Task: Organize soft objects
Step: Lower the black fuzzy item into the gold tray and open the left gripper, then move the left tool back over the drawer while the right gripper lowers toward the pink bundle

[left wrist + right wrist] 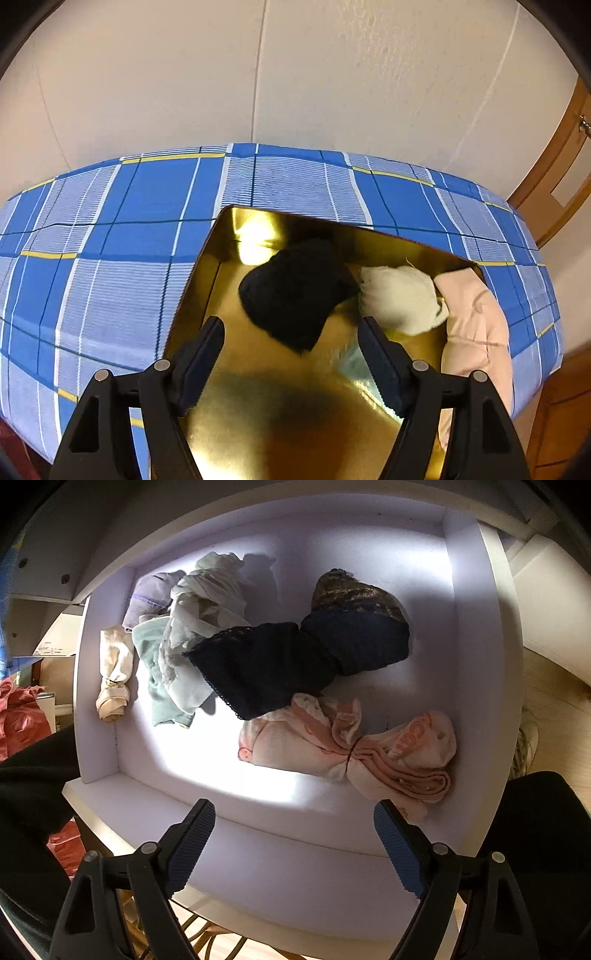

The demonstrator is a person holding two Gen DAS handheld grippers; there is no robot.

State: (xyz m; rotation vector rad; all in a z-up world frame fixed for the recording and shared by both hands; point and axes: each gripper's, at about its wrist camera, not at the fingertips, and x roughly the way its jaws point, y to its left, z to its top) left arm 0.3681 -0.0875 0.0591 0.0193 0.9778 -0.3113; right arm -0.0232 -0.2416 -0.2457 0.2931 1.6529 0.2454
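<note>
- Gold lining filled most of what my left gripper (291, 328) looked down on: a shiny gold box (207, 266) that sat on a blue plaid cloth (122, 221).
- My left fingers stood wide apart with nothing between them; they hung over the bare gold floor of the box.
- Beyond them in the box lay a black knitted bundle (295, 291), with a cream bundle (399, 299) touching its right side and a pale pink bundle (476, 325) pressed against the box's right wall.
- My right gripper (295, 823) pointed steeply down over the front edge of an open white drawer (476, 664); its fingers were also spread wide and held nothing.
- Nearest my right fingertip (388, 823) lay a pink and white bundle (347, 742), tied in the middle.
- Behind it a dark navy lace piece (258, 668) touched a navy and brownish bundle (358, 627).
- Toward the drawer's left back lay a loose heap of pale garments (195, 627), with a lilac piece (147, 594) behind it.
- A small cream roll (114, 672) rested along the left wall.
- Dark sleeves (33, 794) showed at both sides of the right view.
</note>
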